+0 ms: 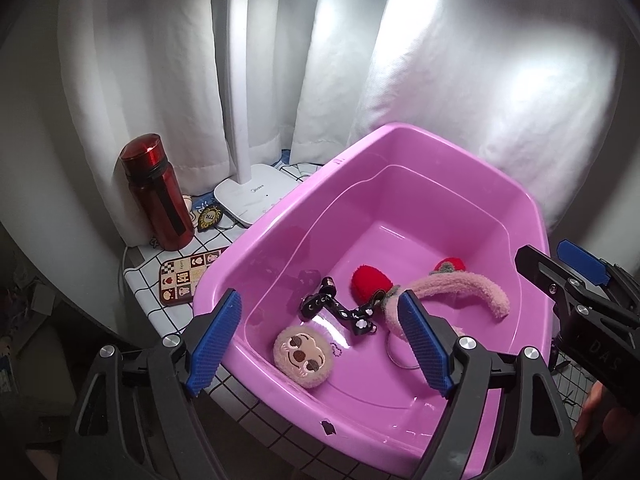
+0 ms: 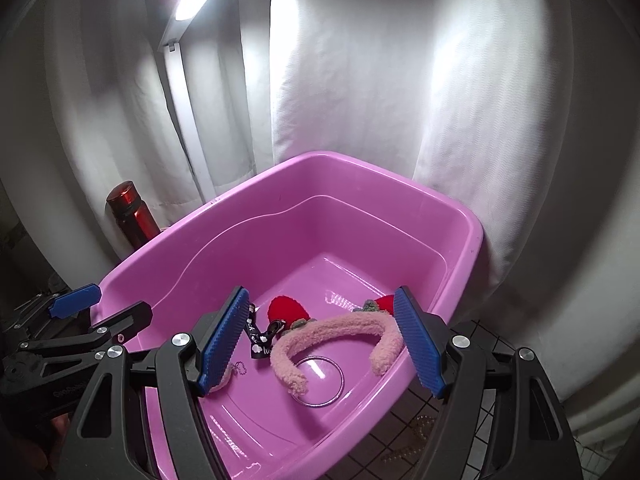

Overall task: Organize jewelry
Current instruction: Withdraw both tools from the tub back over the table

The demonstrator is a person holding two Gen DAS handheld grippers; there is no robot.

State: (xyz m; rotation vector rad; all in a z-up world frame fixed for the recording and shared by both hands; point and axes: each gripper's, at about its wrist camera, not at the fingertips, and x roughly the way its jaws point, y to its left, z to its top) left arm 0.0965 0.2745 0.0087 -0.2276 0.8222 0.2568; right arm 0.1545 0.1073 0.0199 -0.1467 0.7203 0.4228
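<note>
My left gripper (image 1: 320,340) and right gripper (image 2: 320,344) hover wide, empty; the fuzzy pink headband (image 2: 336,332) arches crosswise in the purple plastic tub (image 2: 360,184), nearer my right.

Both tools are matte black, skeletal frames with triangular cut-outs and round silver screw heads at the pivots. The left gripper (image 1: 320,344) and right gripper (image 2: 320,344) each carry two ribbed blue pads (image 1: 214,342). Pale lettering marks one black body.
</note>
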